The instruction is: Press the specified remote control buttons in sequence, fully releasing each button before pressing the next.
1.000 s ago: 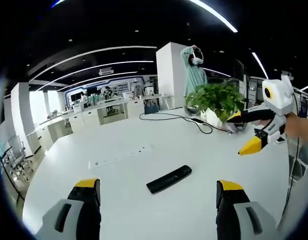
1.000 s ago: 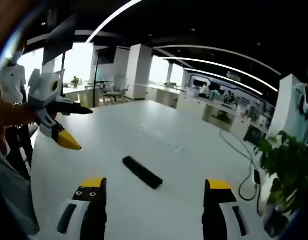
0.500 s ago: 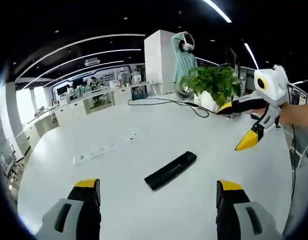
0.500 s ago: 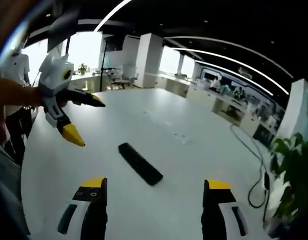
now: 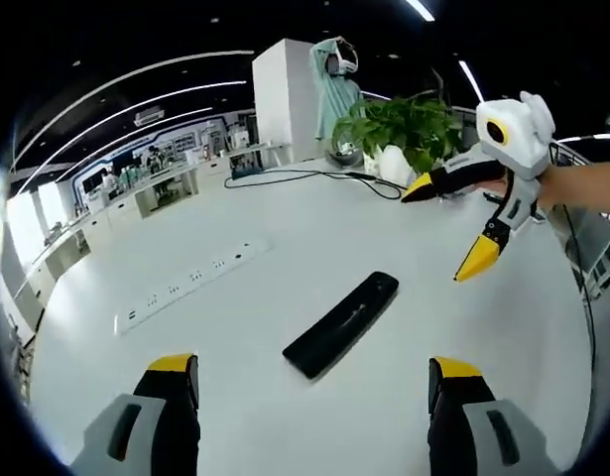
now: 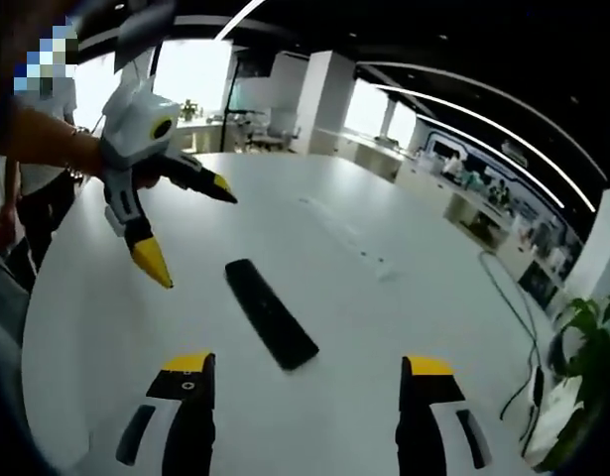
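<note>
A black remote control (image 5: 341,323) lies flat on the white table (image 5: 235,397), a little ahead of my left gripper (image 5: 314,382), whose yellow-tipped jaws stand wide apart with nothing between them. In the right gripper view the same remote (image 6: 271,312) lies ahead of my right gripper (image 6: 303,380), also open and empty. Each gripper appears in the other's view: the right gripper (image 5: 443,230) hovers above the table right of the remote, the left gripper (image 6: 190,230) hangs left of it, both open.
A white power strip (image 5: 190,285) lies left of the remote. A potted plant (image 5: 404,124) and a black cable (image 5: 314,177) sit at the far table edge. A person (image 5: 334,84) stands by a white pillar behind; another person (image 6: 32,149) stands at the table's side.
Both views have drawn closer to and lower over the remote, which looks larger now. The grippers stay open; the remote has not moved on the table.
</note>
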Motion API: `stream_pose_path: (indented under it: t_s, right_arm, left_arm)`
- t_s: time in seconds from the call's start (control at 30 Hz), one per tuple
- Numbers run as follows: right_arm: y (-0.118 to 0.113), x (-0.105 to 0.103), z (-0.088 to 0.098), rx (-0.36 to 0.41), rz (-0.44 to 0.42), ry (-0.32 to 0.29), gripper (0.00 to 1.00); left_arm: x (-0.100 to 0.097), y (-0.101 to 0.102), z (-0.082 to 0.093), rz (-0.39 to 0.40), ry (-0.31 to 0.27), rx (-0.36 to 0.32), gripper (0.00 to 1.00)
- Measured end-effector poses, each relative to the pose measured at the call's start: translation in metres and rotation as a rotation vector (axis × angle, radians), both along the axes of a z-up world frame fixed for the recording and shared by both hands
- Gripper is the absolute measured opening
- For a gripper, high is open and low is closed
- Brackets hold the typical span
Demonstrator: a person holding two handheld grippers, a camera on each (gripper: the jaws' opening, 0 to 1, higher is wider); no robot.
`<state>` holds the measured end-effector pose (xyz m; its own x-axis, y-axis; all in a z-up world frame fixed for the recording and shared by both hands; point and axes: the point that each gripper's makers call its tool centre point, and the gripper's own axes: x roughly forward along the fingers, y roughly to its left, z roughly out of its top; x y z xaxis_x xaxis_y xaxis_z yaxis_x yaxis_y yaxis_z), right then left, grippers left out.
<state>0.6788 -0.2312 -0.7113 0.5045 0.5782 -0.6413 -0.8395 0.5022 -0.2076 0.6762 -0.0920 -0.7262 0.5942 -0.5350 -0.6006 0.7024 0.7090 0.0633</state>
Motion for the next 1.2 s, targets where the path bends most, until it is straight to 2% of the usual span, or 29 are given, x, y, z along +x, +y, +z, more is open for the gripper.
stream_pose_path:
  t_s: [0.33, 0.4, 0.6, 0.7, 0.83, 0.9, 0.97, 1.13, 1.2]
  right_arm:
    - [0.005, 0.012, -0.014, -0.070, 0.080, 0.007, 0.73]
    - [0.009, 0.021, -0.017, -0.072, 0.092, 0.008, 0.72]
    - [0.013, 0.028, -0.020, -0.080, 0.112, 0.010, 0.70]
    - [0.016, 0.028, -0.024, -0.092, 0.135, 0.009, 0.69]
    - [0.016, 0.033, -0.032, -0.122, 0.179, 0.013, 0.68]
    - [0.015, 0.029, -0.030, -0.120, 0.201, 0.026, 0.67]
    - [0.017, 0.029, -0.032, -0.124, 0.229, 0.035, 0.65]
    - [0.019, 0.036, -0.041, -0.157, 0.258, 0.056, 0.63]
    - [0.022, 0.035, -0.042, -0.157, 0.275, 0.064, 0.62]
  left_arm:
    - [0.007, -0.011, -0.017, -0.159, 0.034, 0.060, 1.00]
    - [0.009, -0.012, -0.020, -0.182, 0.033, 0.077, 1.00]
    - [0.013, -0.014, -0.025, -0.255, 0.042, 0.107, 1.00]
    - [0.013, -0.011, -0.027, -0.298, 0.061, 0.132, 0.91]
    - [0.017, -0.014, -0.023, -0.338, 0.044, 0.149, 0.90]
    - [0.016, -0.016, -0.023, -0.365, 0.062, 0.150, 0.87]
    - [0.018, -0.017, -0.024, -0.387, 0.054, 0.169, 0.84]
    - [0.018, -0.023, -0.028, -0.421, 0.064, 0.181, 0.81]
    - [0.017, -0.023, -0.029, -0.448, 0.070, 0.194, 0.76]
